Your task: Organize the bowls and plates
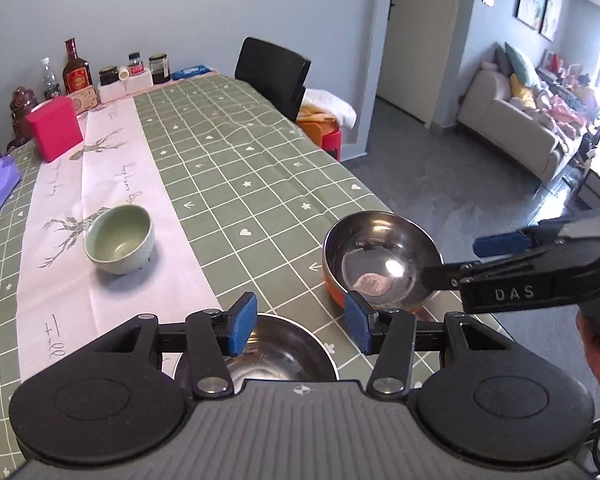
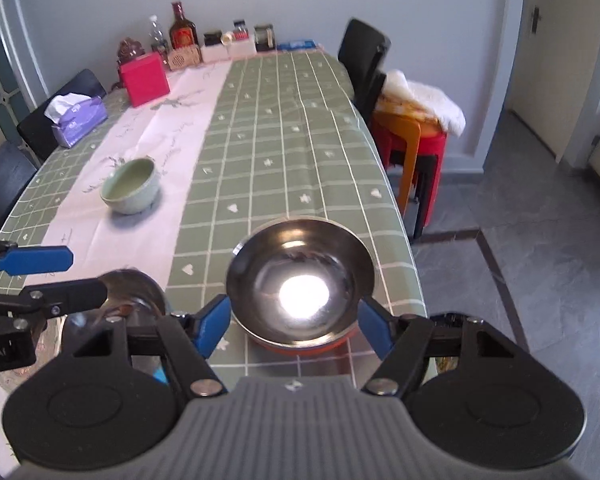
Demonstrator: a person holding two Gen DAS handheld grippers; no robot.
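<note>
The right gripper (image 2: 294, 330) stood wide open, its blue pads flanking the orange-bottomed steel bowl (image 2: 300, 280) near the table's right edge without gripping it. The left gripper (image 1: 300, 326), also open and empty, hovered over another steel bowl (image 1: 276, 348). A clumsy closing could have nudged the slick bowl off the edge. Glare hid its bottom; the left bowl was mostly covered. The green bowl (image 1: 119, 239) sat apart.

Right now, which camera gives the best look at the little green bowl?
The left wrist view: the green bowl sits closer and sharper there, showing its inside and rim on the white runner. The right wrist view shows the same bowl whole too, only farther off and slightly blurred.
</note>
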